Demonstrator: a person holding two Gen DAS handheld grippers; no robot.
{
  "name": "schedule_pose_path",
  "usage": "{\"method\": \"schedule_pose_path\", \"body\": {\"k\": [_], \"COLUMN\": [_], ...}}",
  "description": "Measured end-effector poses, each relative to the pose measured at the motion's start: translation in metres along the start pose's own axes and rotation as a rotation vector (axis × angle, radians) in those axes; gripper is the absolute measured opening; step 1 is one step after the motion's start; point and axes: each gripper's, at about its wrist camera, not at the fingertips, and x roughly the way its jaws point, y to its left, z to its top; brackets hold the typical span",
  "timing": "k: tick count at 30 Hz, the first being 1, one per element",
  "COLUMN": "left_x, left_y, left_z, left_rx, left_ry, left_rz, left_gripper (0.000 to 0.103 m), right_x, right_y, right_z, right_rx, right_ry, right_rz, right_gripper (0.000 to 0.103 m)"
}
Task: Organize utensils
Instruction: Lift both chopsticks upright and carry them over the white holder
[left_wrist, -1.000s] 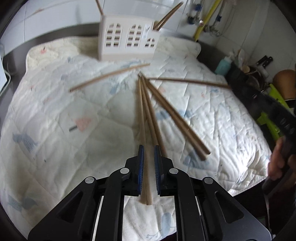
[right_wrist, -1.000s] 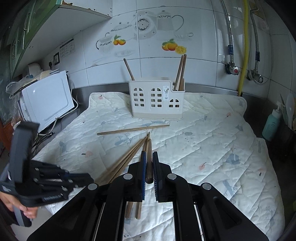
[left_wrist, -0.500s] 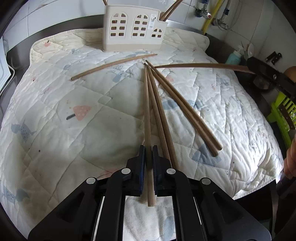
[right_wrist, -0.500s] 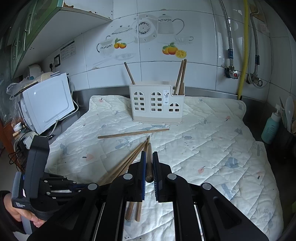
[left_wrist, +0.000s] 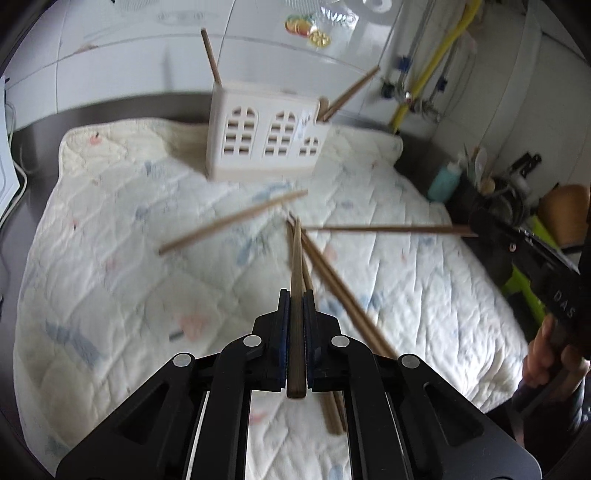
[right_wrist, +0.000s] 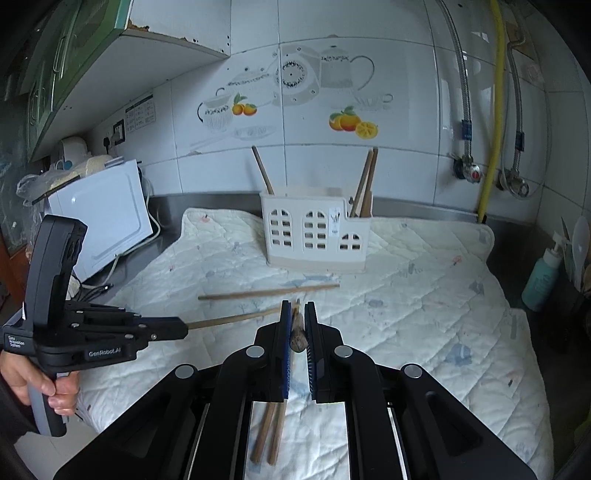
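Note:
A white house-shaped utensil holder (left_wrist: 266, 138) (right_wrist: 316, 234) stands at the back of the quilted mat and holds a few wooden chopsticks. My left gripper (left_wrist: 296, 295) is shut on a chopstick (left_wrist: 295, 258) lifted above the mat; this gripper and its stick also show at the left of the right wrist view (right_wrist: 110, 332). My right gripper (right_wrist: 297, 306) is shut on another chopstick (right_wrist: 298, 338), which reaches across in the left wrist view (left_wrist: 388, 229). Loose chopsticks (left_wrist: 229, 223) (right_wrist: 269, 292) lie on the mat in front of the holder, others (left_wrist: 343, 299) nearer me.
The quilted mat (right_wrist: 424, 295) covers a steel counter. A white microwave (right_wrist: 107, 218) stands at the left. A teal soap bottle (right_wrist: 543, 273) and kitchen clutter stand at the right. Pipes and a yellow hose (right_wrist: 491, 147) run down the tiled wall.
My left gripper has lifted its chopstick off the mat and tilted up toward the holder. My right gripper has risen a little, still holding its chopstick.

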Motion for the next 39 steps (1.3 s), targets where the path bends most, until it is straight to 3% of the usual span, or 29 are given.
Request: {"method": "schedule_pose_path", "body": {"k": [13,25,32,39], "left_x": [0.007,-0.008,-0.034,-0.044], "left_y": [0.005,0.000,-0.008,-0.010], "left_z": [0.049,0.136,0.197,0.253], "left_rx": [0.036,0.115,0.159,0.162], "left_ry": [-0.046,-0.099,-0.226,-0.360], "left_rz": [-0.004,-0.009,0.017,0.078], "left_gripper": [0.005,0.005,0.005,0.005], "right_x": [0.028,0.050,0.068,0.100], "right_y": [-0.016,-0.038,-0.049,-0.064], "right_z": [0.063,0.179,0.236,0.260], "right_rx": [-0.040,-0.090,-0.056,-0.029], "right_ry": [0.018,-0.068,-0.159,-0.198], "right_rz": [0.044,0.026,0.008,-0.047], "right_gripper": [0.006,0.006,0.006,0.006]}}
